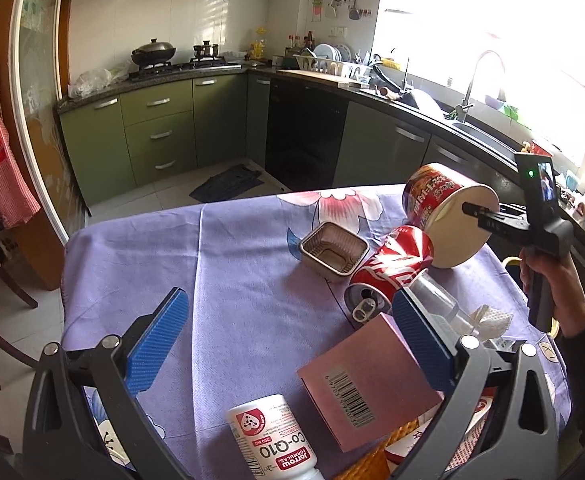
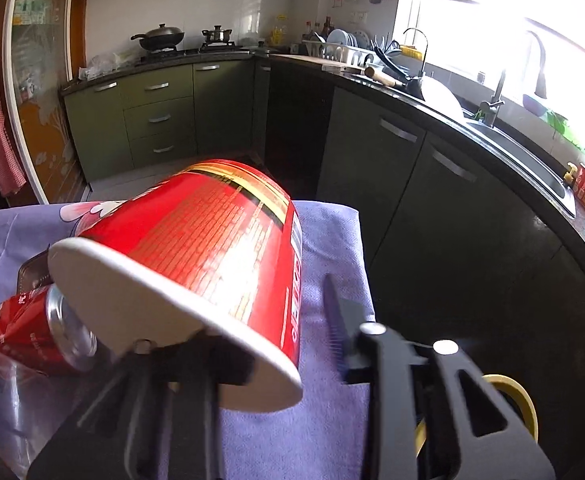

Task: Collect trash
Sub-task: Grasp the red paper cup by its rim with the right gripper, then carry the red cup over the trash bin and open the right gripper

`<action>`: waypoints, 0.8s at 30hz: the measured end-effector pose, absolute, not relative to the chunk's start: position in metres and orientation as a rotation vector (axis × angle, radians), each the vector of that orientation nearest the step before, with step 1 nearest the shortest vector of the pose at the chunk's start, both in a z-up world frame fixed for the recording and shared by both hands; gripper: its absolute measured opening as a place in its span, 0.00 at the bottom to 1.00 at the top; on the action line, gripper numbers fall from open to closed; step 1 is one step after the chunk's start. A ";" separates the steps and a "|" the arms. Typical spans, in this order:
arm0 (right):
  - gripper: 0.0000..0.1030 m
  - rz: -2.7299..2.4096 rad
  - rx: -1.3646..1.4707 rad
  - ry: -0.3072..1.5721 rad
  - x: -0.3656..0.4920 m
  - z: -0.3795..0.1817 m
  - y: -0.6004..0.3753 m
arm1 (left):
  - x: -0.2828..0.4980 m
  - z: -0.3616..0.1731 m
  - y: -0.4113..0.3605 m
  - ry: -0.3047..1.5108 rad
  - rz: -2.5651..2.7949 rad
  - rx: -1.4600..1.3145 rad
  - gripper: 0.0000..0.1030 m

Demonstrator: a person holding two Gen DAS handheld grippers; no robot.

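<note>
My left claw (image 1: 288, 344) hangs with its blue pads wide apart over the purple-clothed counter (image 1: 220, 256), gripping nothing. Lower centre of the left view: white supplement bottle (image 1: 270, 438) on its side, pink box (image 1: 366, 380) with a barcode just right of it. Crushed red soda can (image 1: 392, 272) lies centre-right, its open end toward the camera, touching a clear plastic cup (image 1: 438, 300) that is partly hidden behind my right-hand pad. Square foil tray (image 1: 334, 252) sits just left of the can. Crumpled white tissue (image 1: 490, 318) at right, near the cup.

My right claw (image 2: 268, 340) is at the red instant-noodle cup (image 2: 212, 240), which is tipped on its side, white rim toward the camera, centre of the right view. One finger goes inside the mouth, the other (image 2: 334, 320) stands clear of the wall on the outside, so the claw is apart, not clamped. In the left view the cup (image 1: 448, 212) shows at right, tilted, just beside the can. Yellow tape roll (image 2: 520, 404) at lower right of the right view.
</note>
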State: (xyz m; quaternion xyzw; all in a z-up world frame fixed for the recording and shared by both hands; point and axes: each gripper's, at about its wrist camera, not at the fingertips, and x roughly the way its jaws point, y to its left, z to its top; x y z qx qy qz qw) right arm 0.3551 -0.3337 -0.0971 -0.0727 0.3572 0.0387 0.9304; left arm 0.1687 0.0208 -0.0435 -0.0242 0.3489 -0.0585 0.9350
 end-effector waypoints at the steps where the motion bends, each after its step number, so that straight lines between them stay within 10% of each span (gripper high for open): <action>1: 0.08 0.083 -0.143 0.740 0.358 -0.096 -0.335 | 0.169 -0.044 0.021 0.716 -0.124 -0.053 0.94; 16: 0.05 0.147 0.114 1.261 0.363 -0.026 -0.488 | 0.157 -0.035 0.010 0.676 -0.168 -0.040 0.94; 24: 0.05 -0.055 0.230 1.553 0.339 -0.091 -0.618 | 0.150 -0.033 -0.004 0.670 -0.182 -0.003 0.94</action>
